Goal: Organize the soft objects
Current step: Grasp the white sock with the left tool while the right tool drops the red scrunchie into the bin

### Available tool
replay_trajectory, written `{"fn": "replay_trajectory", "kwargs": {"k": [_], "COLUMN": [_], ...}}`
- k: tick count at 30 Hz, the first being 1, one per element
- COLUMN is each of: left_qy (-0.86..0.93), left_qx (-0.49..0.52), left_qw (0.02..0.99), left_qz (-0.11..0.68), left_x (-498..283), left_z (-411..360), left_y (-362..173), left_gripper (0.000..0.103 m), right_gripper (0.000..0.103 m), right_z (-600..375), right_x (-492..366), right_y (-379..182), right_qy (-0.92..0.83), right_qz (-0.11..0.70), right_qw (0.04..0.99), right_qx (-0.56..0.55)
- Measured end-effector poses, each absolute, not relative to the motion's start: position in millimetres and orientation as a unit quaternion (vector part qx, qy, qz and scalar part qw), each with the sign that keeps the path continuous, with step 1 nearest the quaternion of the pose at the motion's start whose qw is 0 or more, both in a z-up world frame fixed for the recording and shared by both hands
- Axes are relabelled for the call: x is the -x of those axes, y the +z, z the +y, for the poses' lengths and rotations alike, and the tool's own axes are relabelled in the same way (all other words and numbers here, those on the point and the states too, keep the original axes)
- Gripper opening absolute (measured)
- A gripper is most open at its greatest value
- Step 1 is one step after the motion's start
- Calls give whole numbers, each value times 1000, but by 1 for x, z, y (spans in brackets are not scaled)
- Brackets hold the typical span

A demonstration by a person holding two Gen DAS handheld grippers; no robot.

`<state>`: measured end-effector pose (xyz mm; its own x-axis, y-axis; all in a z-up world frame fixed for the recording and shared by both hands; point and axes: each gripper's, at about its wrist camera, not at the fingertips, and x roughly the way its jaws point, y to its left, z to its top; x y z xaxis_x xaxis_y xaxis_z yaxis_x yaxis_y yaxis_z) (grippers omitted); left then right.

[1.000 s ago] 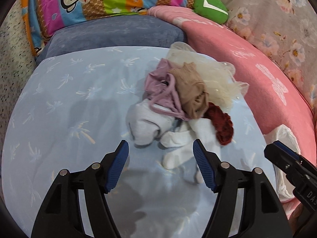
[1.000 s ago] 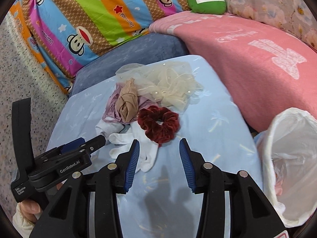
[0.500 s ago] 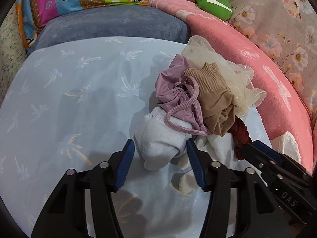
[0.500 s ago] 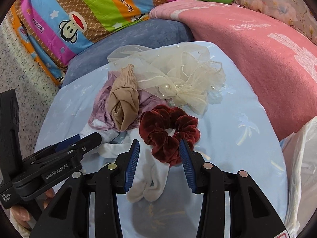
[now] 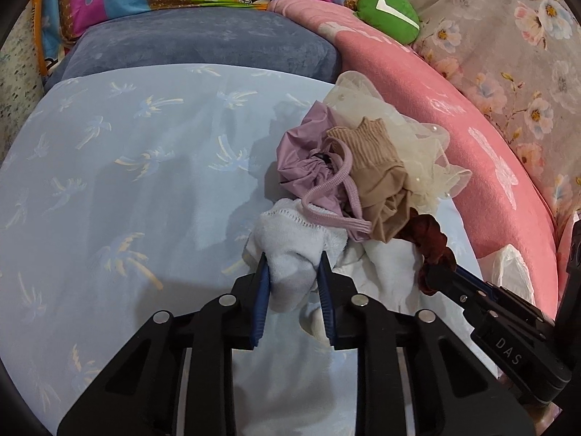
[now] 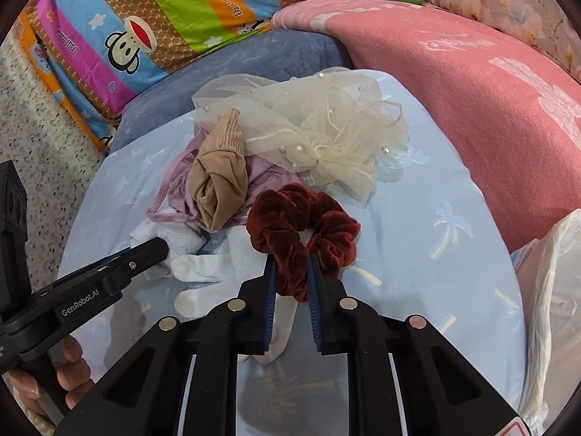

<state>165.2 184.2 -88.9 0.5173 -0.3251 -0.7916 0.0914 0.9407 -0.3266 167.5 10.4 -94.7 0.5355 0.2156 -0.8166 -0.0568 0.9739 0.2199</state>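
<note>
Within the last second both pairs of jaws have been brought from a spread stance short of the pile to a narrowed stance on it. The left gripper [image 5: 293,272], earlier held open over bare sheet, is now pinched on the toe end of a white terry sock [image 5: 290,243]; the sock bulges out between the blue pads. The right gripper [image 6: 290,272], earlier open with the scrunchie just ahead of it, is now pressed onto the near loop of the dark red velvet scrunchie [image 6: 301,229]. From this it is judged that two separate picks have been started at once, and that lifting and sorting are what remain; neither item is yet seen clear of the pale blue palm-print sheet [image 5: 109,181].

In the left wrist view the sock is held at the jaw tips, and the rest of the pile is spread from 12 to 2 o'clock of them: a mauve drawstring pouch [image 5: 308,167], a beige nylon stocking [image 5: 377,178] laid over it, and a cream tulle bow with pearls [image 5: 417,145] beyond. The pouch's cord is draped over the sock's cuff, so some drag is to be expected.

In the right wrist view the scrunchie is seated between the pads and bulges toward 12 o'clock; a white glove [image 6: 218,272] lies at 9 o'clock, partly beneath it. A white plastic bag [image 6: 552,290] is seen at 3 o'clock, a likely destination.
</note>
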Motion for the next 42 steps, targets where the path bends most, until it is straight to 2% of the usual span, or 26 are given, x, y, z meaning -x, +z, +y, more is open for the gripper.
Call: {"fn": "replay_trajectory", "kwargs": {"k": [11,26,42], "left_qy": [-138,-208,-289], "left_qx": [109,59,5], "left_qw": [878,890,876], "left_qz": [446,401,386], "left_x": [-131,-96,-67], "left_z": [163,82,-19], "left_y": [-52,-5,13], "left_gripper": [24,24,24], "right_gripper": [15,15,15], "right_z": [-6,-77,-193], "right_x": [-126,-60,-3], "right_y": [-40,27,38], "right_qy": [87,52,-37], "right_qz": [425,351,314], "right_qw": [897,928,935], "right_qx": [-90,-117,-163]}}
